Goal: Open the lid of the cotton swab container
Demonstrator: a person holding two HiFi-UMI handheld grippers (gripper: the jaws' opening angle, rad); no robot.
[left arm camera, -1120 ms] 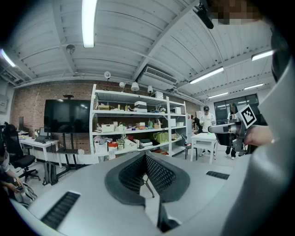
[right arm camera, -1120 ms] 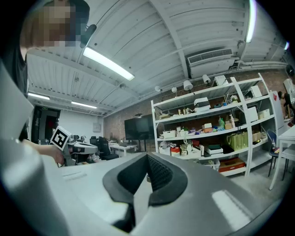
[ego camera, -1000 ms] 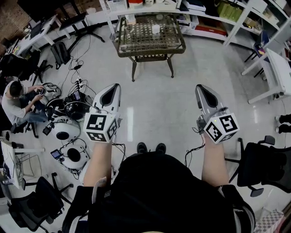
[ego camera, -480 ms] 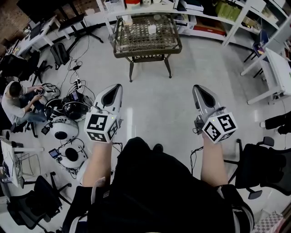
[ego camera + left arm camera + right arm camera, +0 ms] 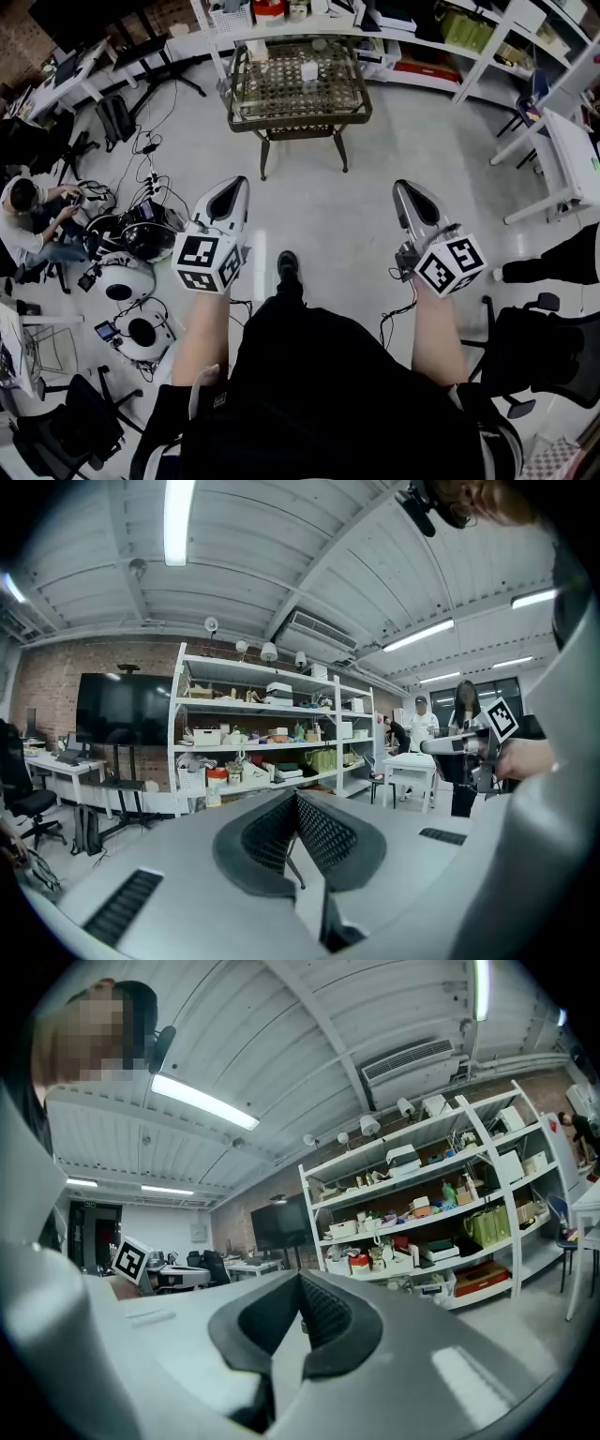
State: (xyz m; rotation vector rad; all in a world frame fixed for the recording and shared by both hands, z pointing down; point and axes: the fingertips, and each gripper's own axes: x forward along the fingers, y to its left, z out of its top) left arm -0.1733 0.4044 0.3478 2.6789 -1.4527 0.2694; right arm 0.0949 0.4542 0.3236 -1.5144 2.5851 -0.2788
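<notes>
My left tool (image 5: 232,187) and right tool (image 5: 407,191): pressed together, empty. Small white container (image 5: 308,70) at top centre is probably light – I'd pinch its lid edge.

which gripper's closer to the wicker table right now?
Left, narrowly. The left gripper is well short of the wicker table, below its left front leg; the right gripper is equally short but offset further right.

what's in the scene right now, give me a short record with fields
left gripper: shut, empty, held out over the floor
right gripper: shut, empty, held out over the floor
table: ahead, beyond both grippers, in front of the shelves
on table: small white item, too small to identify
task: not begun, nothing held
seated person: at far left
</notes>
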